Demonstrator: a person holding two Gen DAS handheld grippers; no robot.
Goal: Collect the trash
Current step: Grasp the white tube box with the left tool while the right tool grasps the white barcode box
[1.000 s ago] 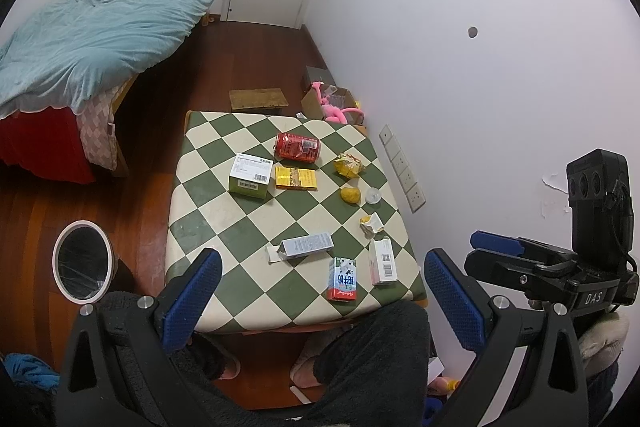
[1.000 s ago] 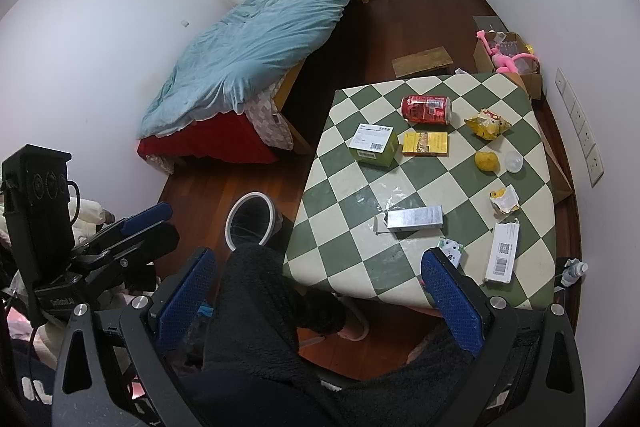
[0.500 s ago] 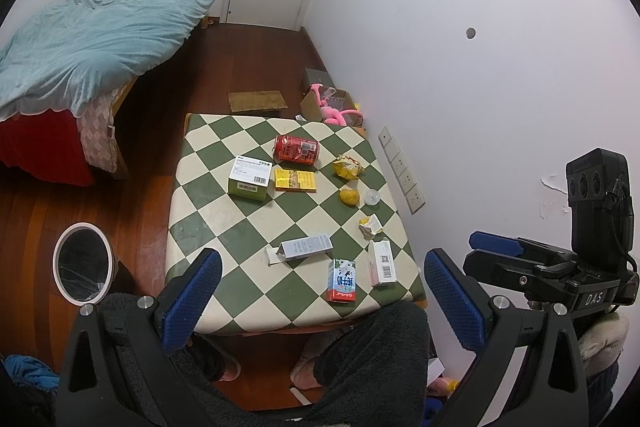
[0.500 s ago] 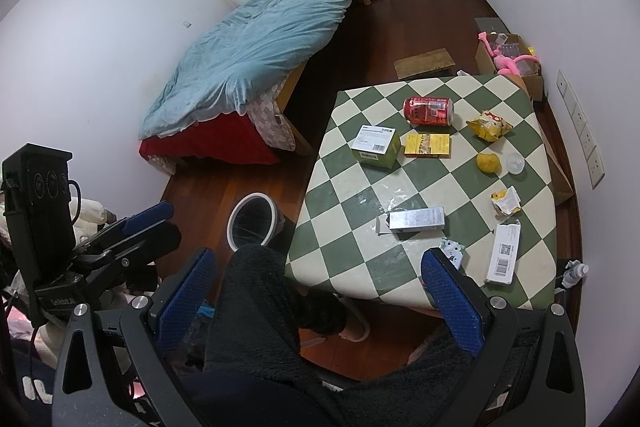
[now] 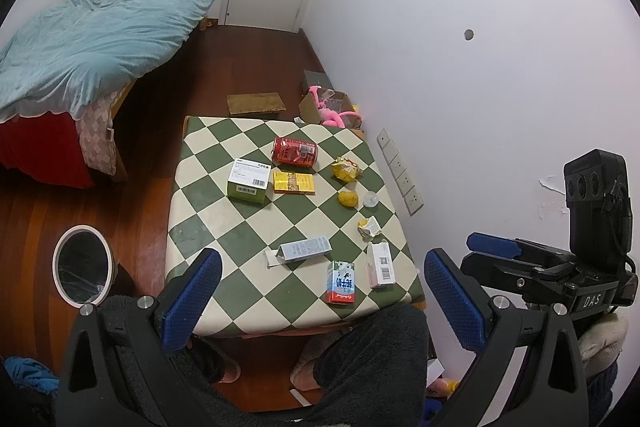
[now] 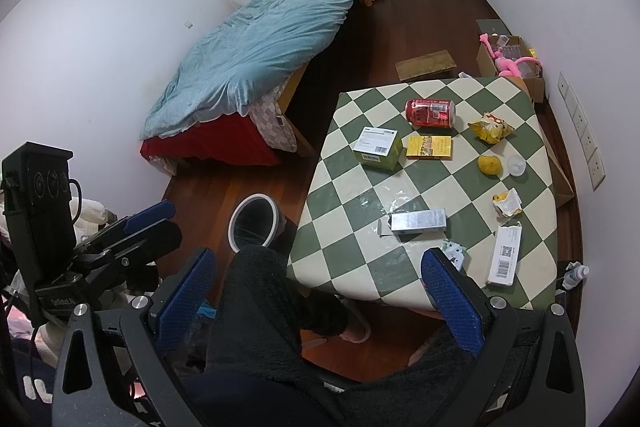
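A green-and-cream checkered table (image 5: 208,223) (image 6: 340,195) holds trash: a red can (image 5: 295,151) (image 6: 430,113), a green box (image 5: 248,180) (image 6: 377,143), a yellow packet (image 5: 293,183) (image 6: 429,147), a yellow wrapper (image 5: 345,169), a yellow ball (image 5: 347,198), a silver carton (image 5: 305,249) (image 6: 418,221), a milk carton (image 5: 340,281) and a white box (image 5: 380,264) (image 6: 505,253). A white-rimmed bin (image 5: 82,263) (image 6: 253,221) stands on the floor left of the table. My left gripper (image 5: 320,291) and right gripper (image 6: 318,291) are open, empty, held high above the table's near edge.
A bed with a blue duvet (image 5: 92,39) is at the far left. A cardboard box with a pink toy (image 5: 332,107) sits by the wall behind the table. The person's dark-trousered legs (image 5: 360,367) fill the foreground. Wall sockets (image 5: 400,171) are right of the table.
Both views have shifted slightly; the table sits a little lower in the right wrist view. Nothing on the table has moved and both grippers stay open.
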